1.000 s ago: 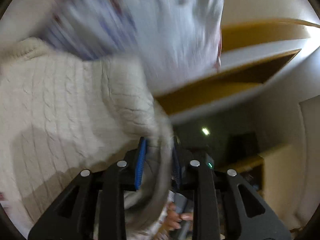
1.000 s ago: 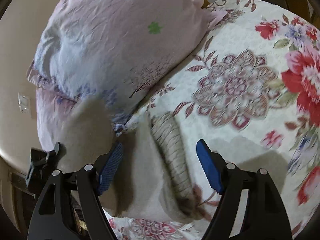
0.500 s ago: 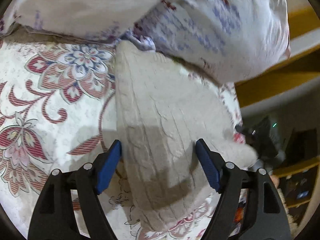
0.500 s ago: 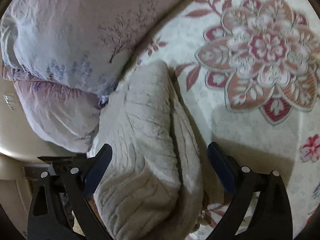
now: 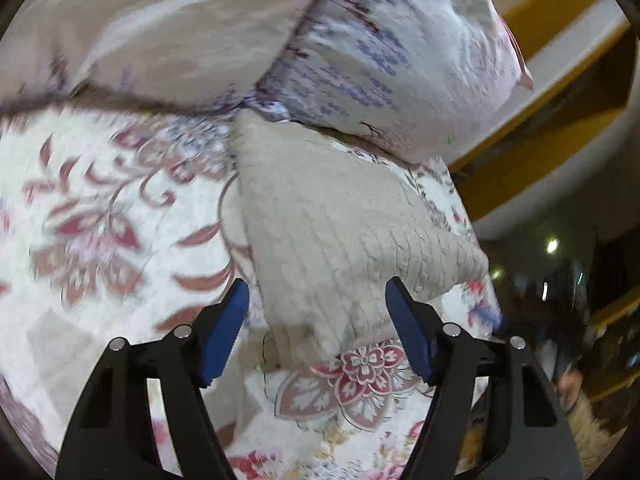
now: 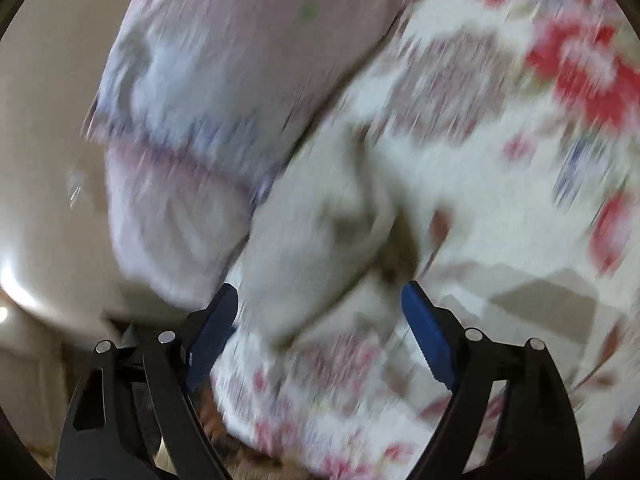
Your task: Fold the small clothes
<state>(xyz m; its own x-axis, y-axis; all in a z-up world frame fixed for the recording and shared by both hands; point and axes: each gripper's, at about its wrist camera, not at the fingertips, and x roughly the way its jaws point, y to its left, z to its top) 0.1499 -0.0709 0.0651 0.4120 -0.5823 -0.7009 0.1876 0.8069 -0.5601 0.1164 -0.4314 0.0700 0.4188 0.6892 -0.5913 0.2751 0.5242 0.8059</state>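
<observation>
A folded cream cable-knit sweater (image 5: 332,224) lies on the floral bedspread (image 5: 100,216), its far end against a pale patterned pillow (image 5: 380,52). My left gripper (image 5: 316,328) is open and empty, its blue pads just short of the sweater's near end. In the blurred right wrist view the sweater (image 6: 316,216) lies beside the pillow (image 6: 224,80). My right gripper (image 6: 320,332) is open and empty, just in front of it.
A second pillow (image 5: 160,32) lies at the head of the bed. The bed's right edge (image 5: 484,304) drops to a dark room with a yellow wooden frame (image 5: 532,160). In the right wrist view a beige wall (image 6: 48,160) stands to the left.
The left gripper let go of the sweater, opened and drew back from it. The right gripper has pulled back too and is moving fast, blurring its view.
</observation>
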